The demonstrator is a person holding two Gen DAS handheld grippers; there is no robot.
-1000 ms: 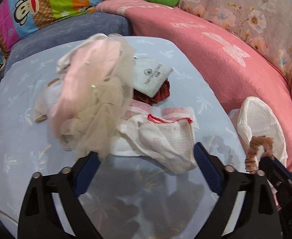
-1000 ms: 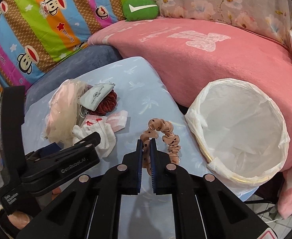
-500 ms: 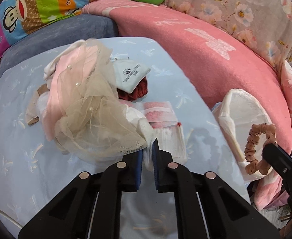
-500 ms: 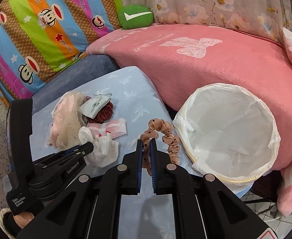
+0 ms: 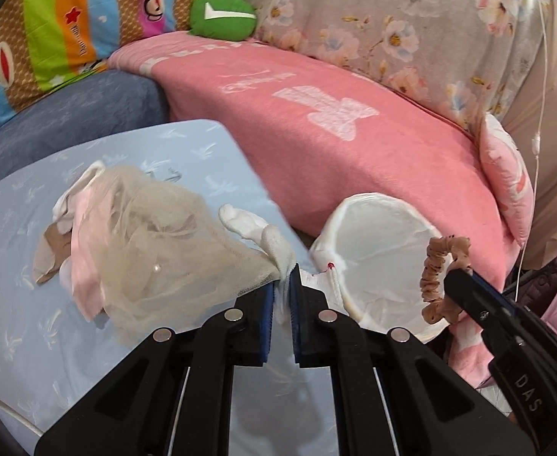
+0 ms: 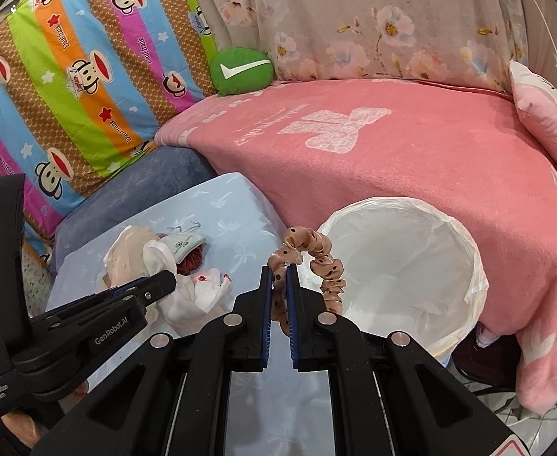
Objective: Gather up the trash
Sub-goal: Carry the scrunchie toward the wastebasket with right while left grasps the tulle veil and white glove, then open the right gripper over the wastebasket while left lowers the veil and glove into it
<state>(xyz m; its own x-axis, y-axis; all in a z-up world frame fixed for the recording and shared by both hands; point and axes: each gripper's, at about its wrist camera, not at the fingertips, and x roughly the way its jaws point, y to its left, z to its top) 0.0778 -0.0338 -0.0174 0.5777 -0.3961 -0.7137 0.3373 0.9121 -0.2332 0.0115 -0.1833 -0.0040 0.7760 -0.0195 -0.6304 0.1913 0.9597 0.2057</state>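
Only from right wrist: red scrunchie [image 6: 189,262].

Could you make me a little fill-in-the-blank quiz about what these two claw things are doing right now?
1. The right gripper is shut on a spotted tan ____.
2. The left gripper pinches a white ____, with beige netting beside it.
3. The white-lined bin stands against a ____ blanket.
4. The small cushion with the white tick is ____.

Missing words: scrunchie; cloth; pink; green
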